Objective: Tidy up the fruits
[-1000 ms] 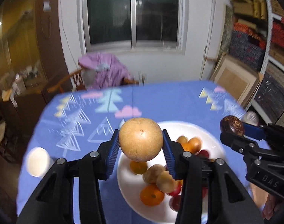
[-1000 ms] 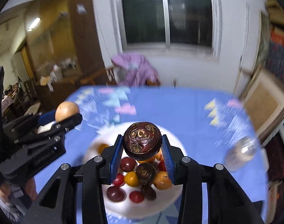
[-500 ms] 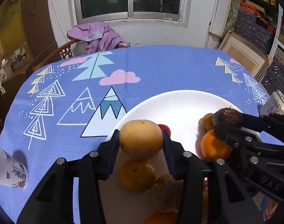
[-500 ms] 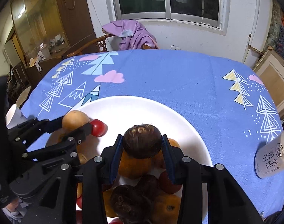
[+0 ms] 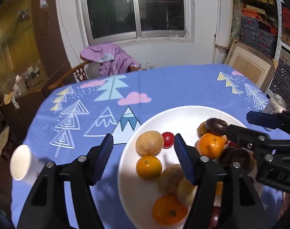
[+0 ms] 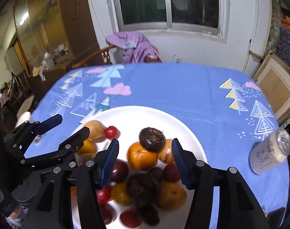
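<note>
My left gripper [image 5: 143, 160] & right gripper [image 6: 145, 161] jaws are opening, nothing clamped; tan fruit [image 5: 149, 142] & dark fruit [image 6: 152, 139] lie on white plate [image 5: 183, 114].

Warm indoor light, night-dark window [image 5: 137, 9] with a lamp's glare on the glass — the white plate [image 5: 183, 114] shines bright. Fisheye bends the walls, corners go black — near fruit [image 6: 143, 189] blurs, and the room at left sits dim.
</note>
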The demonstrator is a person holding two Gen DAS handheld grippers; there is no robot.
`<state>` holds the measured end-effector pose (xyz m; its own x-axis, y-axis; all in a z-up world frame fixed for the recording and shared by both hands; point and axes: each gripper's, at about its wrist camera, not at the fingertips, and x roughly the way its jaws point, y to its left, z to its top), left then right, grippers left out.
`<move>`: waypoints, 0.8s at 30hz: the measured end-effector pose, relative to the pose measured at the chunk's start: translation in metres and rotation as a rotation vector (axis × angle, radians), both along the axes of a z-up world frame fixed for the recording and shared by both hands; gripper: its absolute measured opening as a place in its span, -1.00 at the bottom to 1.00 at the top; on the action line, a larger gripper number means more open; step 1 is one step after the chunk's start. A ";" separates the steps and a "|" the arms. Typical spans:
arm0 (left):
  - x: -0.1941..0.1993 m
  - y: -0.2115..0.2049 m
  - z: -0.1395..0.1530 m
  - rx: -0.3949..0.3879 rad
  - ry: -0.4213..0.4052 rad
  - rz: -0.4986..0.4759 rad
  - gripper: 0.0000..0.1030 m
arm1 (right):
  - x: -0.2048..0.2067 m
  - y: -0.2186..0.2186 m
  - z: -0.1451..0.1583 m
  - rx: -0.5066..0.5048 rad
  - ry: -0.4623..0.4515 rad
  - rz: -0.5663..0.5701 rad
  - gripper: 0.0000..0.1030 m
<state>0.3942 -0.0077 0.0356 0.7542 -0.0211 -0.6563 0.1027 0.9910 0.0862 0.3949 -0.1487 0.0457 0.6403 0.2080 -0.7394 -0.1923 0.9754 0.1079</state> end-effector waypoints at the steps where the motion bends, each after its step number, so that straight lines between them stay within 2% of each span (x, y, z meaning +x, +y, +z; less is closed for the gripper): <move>1: -0.009 0.002 0.008 -0.004 -0.016 0.001 0.35 | -0.009 0.000 0.008 0.007 -0.016 0.000 0.16; 2: -0.019 0.003 0.016 -0.007 -0.034 0.005 0.46 | -0.021 -0.001 0.019 0.015 -0.037 0.001 0.21; 8: -0.103 0.014 0.062 -0.006 -0.160 0.025 0.74 | -0.103 -0.005 0.068 0.074 -0.163 0.007 0.39; 12: -0.155 0.015 0.073 0.011 -0.205 0.025 0.80 | -0.156 -0.009 0.077 0.090 -0.230 -0.008 0.47; 13: -0.169 0.014 0.073 0.007 -0.207 0.022 0.87 | -0.171 -0.009 0.075 0.092 -0.245 -0.013 0.50; 15: -0.191 0.013 0.068 0.004 -0.207 0.020 0.89 | -0.192 -0.009 0.069 0.101 -0.259 -0.022 0.78; 20: -0.232 0.011 0.040 0.015 -0.195 0.023 0.92 | -0.236 -0.009 0.035 0.099 -0.277 -0.058 0.86; 24: -0.245 0.014 0.010 -0.015 -0.142 0.023 0.92 | -0.246 -0.012 0.000 0.105 -0.259 -0.090 0.91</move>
